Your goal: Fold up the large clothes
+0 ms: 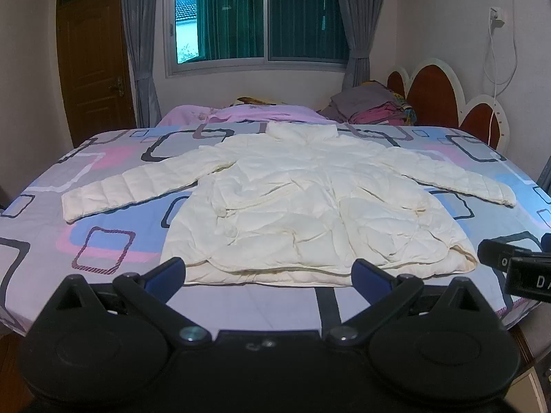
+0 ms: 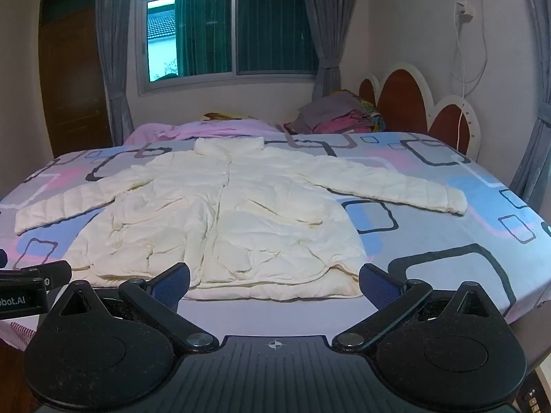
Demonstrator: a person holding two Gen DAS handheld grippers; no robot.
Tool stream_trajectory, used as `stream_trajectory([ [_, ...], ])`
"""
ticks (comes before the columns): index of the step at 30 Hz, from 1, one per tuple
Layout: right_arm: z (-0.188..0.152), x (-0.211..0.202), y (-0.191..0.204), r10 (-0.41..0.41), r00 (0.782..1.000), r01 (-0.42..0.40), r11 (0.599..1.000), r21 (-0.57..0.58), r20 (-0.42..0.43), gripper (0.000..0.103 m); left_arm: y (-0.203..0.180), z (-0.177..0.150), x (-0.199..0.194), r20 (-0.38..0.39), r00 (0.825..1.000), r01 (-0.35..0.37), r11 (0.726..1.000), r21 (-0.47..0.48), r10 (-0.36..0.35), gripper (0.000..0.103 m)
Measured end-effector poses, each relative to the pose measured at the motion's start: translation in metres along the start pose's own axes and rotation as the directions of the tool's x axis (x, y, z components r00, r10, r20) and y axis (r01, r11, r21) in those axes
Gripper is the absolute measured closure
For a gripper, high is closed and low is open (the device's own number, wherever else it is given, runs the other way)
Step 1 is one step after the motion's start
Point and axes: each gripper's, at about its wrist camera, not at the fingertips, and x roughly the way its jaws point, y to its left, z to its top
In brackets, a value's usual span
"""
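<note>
The puffy white jacket point(image 1: 303, 206) on the bed point(image 1: 103, 241) looks light, soft and slippery, best taken at the sleeve cuffs; left gripper point(image 1: 268, 273) and right gripper point(image 2: 275, 280) are both wide open and empty.

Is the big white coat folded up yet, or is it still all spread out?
Spread out. The white coat lies flat on the bed, both sleeves stretched out to the sides and its collar at the far end. No fold shows.

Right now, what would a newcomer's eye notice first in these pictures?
First, the cream-white quilted puffer jacket spread flat on the middle of the bed, both sleeves stretched outward. Under it lies the patterned bedsheet of pink, blue and grey squares. Near its hem, the left gripper and right gripper wait open, holding nothing.
</note>
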Motion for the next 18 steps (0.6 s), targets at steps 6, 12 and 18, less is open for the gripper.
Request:
stream_trajectory([
  [6,0.0064,-0.0004,0.0015,-0.001,1.0,0.001,1.0,-0.002,0.004,0.0,-0.0006,0.0011,-0.0018,0.008,1.0,-0.007,1.0,0.007,0.007,0.0],
  [12,0.0068,-0.0002,0.0016,-0.001,1.0,0.001,1.0,-0.002,0.005,0.0,-0.0029,0.0029,-0.0058,0.016,1.0,-0.006,1.0,0.01,0.006,0.0],
  [18,0.0064,-0.001,0.001,0.0,1.0,0.0,1.0,-0.001,0.005,0.0,-0.0028,0.0033,-0.0076,0.019,1.0,-0.004,1.0,0.011,0.004,0.0],
])
